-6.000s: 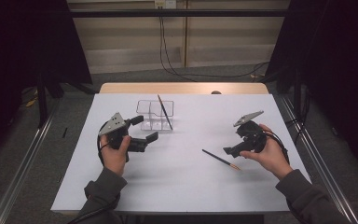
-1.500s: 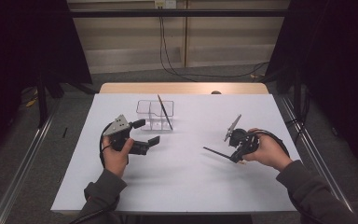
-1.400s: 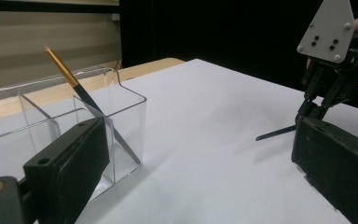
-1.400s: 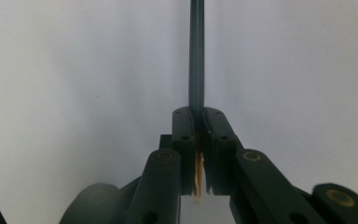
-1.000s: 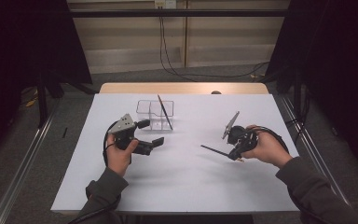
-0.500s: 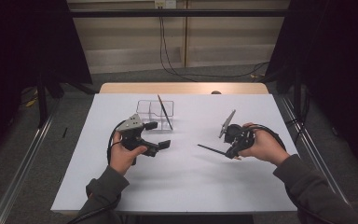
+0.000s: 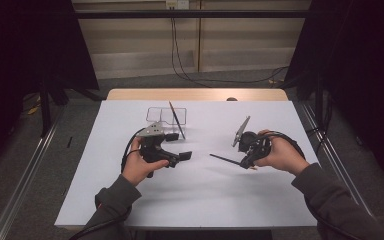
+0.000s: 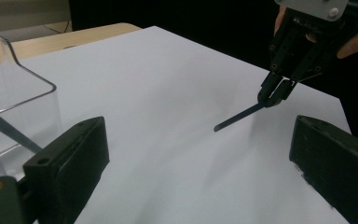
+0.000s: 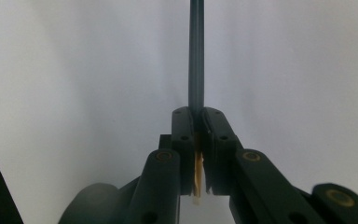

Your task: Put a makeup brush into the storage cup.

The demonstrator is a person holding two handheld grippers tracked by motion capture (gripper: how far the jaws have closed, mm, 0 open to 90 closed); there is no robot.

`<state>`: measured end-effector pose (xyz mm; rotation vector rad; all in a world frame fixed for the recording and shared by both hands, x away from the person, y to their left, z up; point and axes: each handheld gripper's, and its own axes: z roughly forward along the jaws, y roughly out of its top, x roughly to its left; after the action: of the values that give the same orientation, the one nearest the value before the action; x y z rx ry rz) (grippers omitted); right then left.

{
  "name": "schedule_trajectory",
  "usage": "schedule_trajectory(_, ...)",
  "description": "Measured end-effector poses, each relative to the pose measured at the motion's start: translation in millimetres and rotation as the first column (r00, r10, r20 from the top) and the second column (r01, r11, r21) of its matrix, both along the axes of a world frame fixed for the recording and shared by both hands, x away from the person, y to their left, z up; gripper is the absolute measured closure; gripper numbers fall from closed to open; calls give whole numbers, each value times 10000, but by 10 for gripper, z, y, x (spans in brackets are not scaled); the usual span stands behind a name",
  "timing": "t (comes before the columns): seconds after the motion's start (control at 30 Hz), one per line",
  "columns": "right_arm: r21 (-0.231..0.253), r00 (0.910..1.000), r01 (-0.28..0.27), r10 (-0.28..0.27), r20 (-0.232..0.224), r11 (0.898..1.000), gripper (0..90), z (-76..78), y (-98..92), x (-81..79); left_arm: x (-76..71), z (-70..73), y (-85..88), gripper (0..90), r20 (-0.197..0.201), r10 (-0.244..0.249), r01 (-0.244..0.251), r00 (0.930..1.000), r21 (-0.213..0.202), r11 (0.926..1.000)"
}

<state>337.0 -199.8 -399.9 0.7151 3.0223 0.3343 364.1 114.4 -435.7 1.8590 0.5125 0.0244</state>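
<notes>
My right gripper (image 7: 243, 161) is shut on a thin dark stick (image 7: 224, 159), which points left just above the white table. In the right gripper view the jaws (image 9: 196, 122) pinch the stick (image 9: 196, 56) near its pale wooden end. My left gripper (image 7: 178, 146) stands open and holds nothing, left of the stick's tip. The left gripper view looks between its own jaws (image 8: 200, 163) at the right gripper (image 8: 272, 95) and the stick (image 8: 237, 116). Behind the left gripper stands a clear two-part container (image 7: 156, 111) with a second dark stick (image 7: 176, 120) leaning in it.
The white tabletop (image 7: 195, 200) has free room in front and at both sides. A wooden strip (image 7: 195, 94) runs along its far edge. Cables hang down the back wall (image 7: 180, 55). The clear container's wall (image 8: 28, 88) is close beside my left jaw.
The left gripper has moved right, toward the table's middle. The right gripper, which lay open beside the stick six seconds ago, has taken hold of it and shifted slightly left.
</notes>
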Motion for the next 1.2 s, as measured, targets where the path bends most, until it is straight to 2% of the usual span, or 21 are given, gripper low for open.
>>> schedule_trajectory(0.03,-8,10000,5,-5,-17,10000,850,4,2,2,-4,10,-15,48,-61,-19,19,10000,-18,10000)
schedule_trajectory(0.07,-19,10000,-11,11,-3,10000,850,5,4,6,3,27,-24,54,50,-113,112,9999,176,9998)
schedule_trajectory(0.17,-45,10000,49,-49,-64,10000,850,9,23,6,11,57,-60,61,81,-190,187,9998,348,9992)
schedule_trajectory(0.23,-40,9999,-101,101,-32,9999,850,3,33,15,17,76,-83,67,142,-243,234,9996,570,9981)
schedule_trajectory(0.27,-63,9999,-132,132,-58,9999,850,1,39,15,17,80,-99,68,69,-291,286,9996,542,9981)
schedule_trajectory(0.43,-111,9996,-244,242,-124,9996,850,-10,78,25,16,117,-171,85,137,-564,545,9983,1144,9919)
schedule_trajectory(0.47,-60,9997,-224,223,-122,9997,850,-12,85,25,20,117,-184,85,81,-642,630,9979,1069,9923)
schedule_trajectory(0.53,-85,9995,-310,309,-116,9995,850,-11,93,32,22,134,-199,86,124,-656,636,9978,1264,9899)
schedule_trajectory(0.57,-127,9992,-393,392,-104,9991,850,-9,95,36,24,136,-210,88,138,-676,654,9976,1206,9905)
schedule_trajectory(0.73,-141,9992,-380,378,-102,9992,850,8,120,37,31,159,-241,94,131,-778,751,9969,1448,9866)
schedule_trajectory(0.8,-156,9995,-309,307,-120,9994,850,10,132,32,32,172,-257,95,195,-849,806,9962,1624,9834)
schedule_trajectory(0.87,-142,9987,-499,498,-62,9987,850,2,142,45,35,184,-273,102,163,-923,882,9956,1713,9813)
schedule_trajectory(0.9,-167,9994,-317,314,-173,9994,850,6,152,32,38,189,-281,104,176,-975,928,9951,1775,9797)
schedule_trajectory(1.0,-150,9988,-487,486,-84,9987,850,5,163,46,38,205,-311,113,258,-1083,1007,9938,2079,9730)
schedule_trajectory(1.07,-149,9984,-563,563,-56,9983,850,4,176,51,38,204,-336,116,163,-1156,1094,9932,2151,9704)
schedule_trajectory(1.17,-141,9986,-530,529,-91,9985,850,16,189,54,42,212,-367,122,133,-1282,1208,9917,2519,9602)
schedule_trajectory(1.2,-148,9986,-519,517,-114,9985,850,21,192,51,37,213,-378,126,62,-1285,1227,9917,2543,9593)
